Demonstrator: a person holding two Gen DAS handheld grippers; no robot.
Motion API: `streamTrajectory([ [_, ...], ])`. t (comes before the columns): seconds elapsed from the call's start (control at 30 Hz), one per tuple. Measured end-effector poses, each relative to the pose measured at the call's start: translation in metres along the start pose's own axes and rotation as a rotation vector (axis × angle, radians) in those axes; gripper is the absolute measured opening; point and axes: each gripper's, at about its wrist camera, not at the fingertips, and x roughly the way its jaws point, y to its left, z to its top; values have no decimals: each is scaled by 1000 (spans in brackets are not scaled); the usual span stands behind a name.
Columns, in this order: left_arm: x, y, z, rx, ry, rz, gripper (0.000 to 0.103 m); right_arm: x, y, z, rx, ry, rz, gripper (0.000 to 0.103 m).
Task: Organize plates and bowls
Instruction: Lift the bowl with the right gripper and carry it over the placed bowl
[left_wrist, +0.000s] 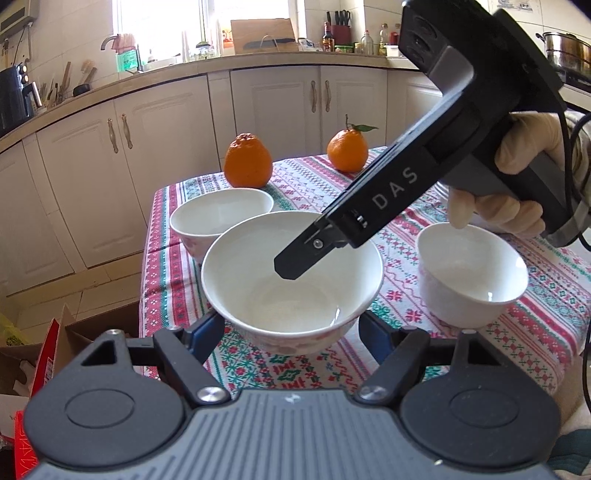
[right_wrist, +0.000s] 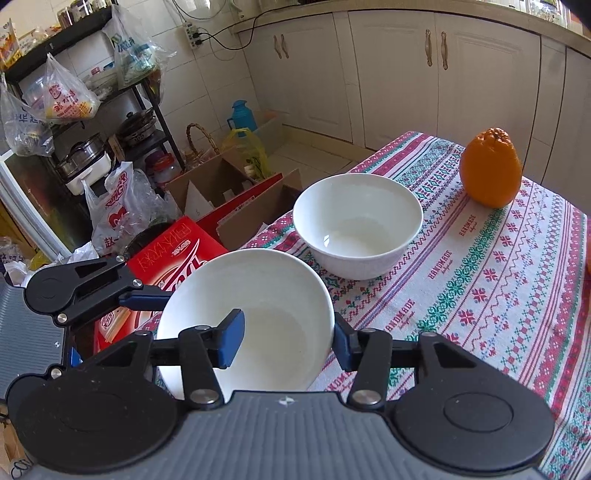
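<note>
The near bowl (left_wrist: 291, 273) sits on the tablecloth (left_wrist: 546, 310) at the table's front, cradled between the left gripper (left_wrist: 291, 328), whose spread fingers flank its lower sides; whether the pads actually press the wall I cannot tell. The right gripper (right_wrist: 288, 343) straddles the same bowl's rim, one pad (right_wrist: 231, 341) inside, the other outside, gap not closed, likely lining up a rim pinch so the bowl can be nested. A second bowl (left_wrist: 221, 214) waits just behind, a third bowl (left_wrist: 472, 273) to the side. Two oranges (left_wrist: 248, 160) stand near the far edge. Beyond are cream cabinets (left_wrist: 110, 155), with cardboard boxes (right_wrist: 236, 199) on the floor.
</note>
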Motion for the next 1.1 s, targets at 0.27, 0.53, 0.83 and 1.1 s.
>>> streamTrajectory([
  [0.27, -19, -20, 9, 36, -8, -17, 79, -30, 8, -13, -14, -24, -5, 55],
  [0.53, -31, -41, 15, 68, -21, -44, 79, -58, 8, -31, 3, -56, -15, 55],
  [0.83, -25, -66, 25, 101, -34, -98, 79, -90, -3, -52, 35, -88, -59, 55],
  [1.1, -9, -87, 30, 122, -34, -162, 79, -109, -18, -73, 79, -99, -122, 56],
])
